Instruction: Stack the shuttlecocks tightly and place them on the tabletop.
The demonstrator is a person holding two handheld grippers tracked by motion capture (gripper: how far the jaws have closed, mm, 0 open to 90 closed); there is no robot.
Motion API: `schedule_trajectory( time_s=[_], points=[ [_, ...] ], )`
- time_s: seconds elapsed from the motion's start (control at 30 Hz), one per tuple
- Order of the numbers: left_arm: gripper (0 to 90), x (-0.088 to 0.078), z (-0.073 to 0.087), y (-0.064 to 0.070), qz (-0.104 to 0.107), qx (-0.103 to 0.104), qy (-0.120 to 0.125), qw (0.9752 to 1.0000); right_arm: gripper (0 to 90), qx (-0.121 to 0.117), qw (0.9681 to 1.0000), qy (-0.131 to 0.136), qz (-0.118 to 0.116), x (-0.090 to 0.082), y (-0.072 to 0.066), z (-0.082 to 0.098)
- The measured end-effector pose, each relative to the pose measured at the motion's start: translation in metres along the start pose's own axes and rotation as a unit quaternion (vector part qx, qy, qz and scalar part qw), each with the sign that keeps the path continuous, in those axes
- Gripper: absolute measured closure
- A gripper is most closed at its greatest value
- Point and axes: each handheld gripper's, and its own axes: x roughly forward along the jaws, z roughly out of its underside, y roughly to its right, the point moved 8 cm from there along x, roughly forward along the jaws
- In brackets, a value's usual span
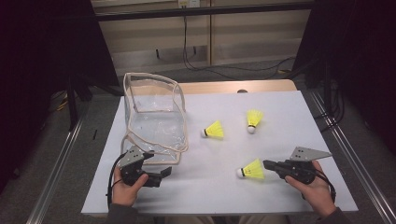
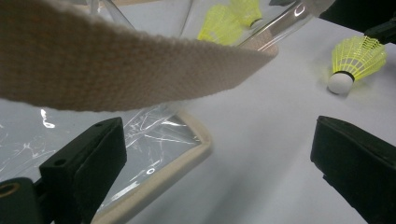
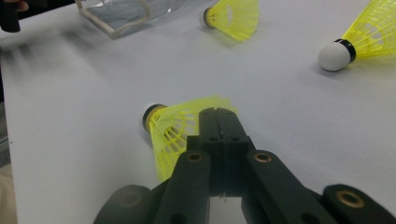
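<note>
Yellow shuttlecock (image 1: 251, 170) lies at nine o'clock of the right gripper (image 1: 268, 164) — jaws pressed together, tips at its skirt, axis across the table. Left gripper (image 1: 164, 171), jaws wide, sits at six o'clock of the clear bag (image 1: 154, 116) — apparently empty; two further shuttlecocks (image 1: 214, 130) lie outside

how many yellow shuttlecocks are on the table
3: one at the right gripper tips, one mid-table beside the clear pouch, one farther back right. None seen inside the pouch.
</note>
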Motion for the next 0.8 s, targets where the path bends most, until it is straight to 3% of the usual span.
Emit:
schedule_trajectory(
  time_s=[0.3,0.5,0.7,0.8],
  points=[
    [3.6,0.001,0.0,0.001,0.002,0.003,0.001,1.0,80.2,0.018,0.9996,0.023,-0.002,-0.009,0.0,-0.008],
    [3.6,0.0,0.0,0.001,-0.001,0.001,0.001,1.0,62.6,0.028,0.9988,0.036,-0.016,-0.008,-0.005,-0.012],
    [3.6,0.0,-0.001,0.001,-0.001,0.0,0.002,1.0,49.3,0.025,0.9988,0.024,-0.036,-0.002,-0.013,-0.009],
    [3.6,0.0,-0.001,0.0,-0.001,0.0,0.002,1.0,41.3,0.024,0.999,0.02,-0.034,0.0,-0.015,-0.008]
  ],
)
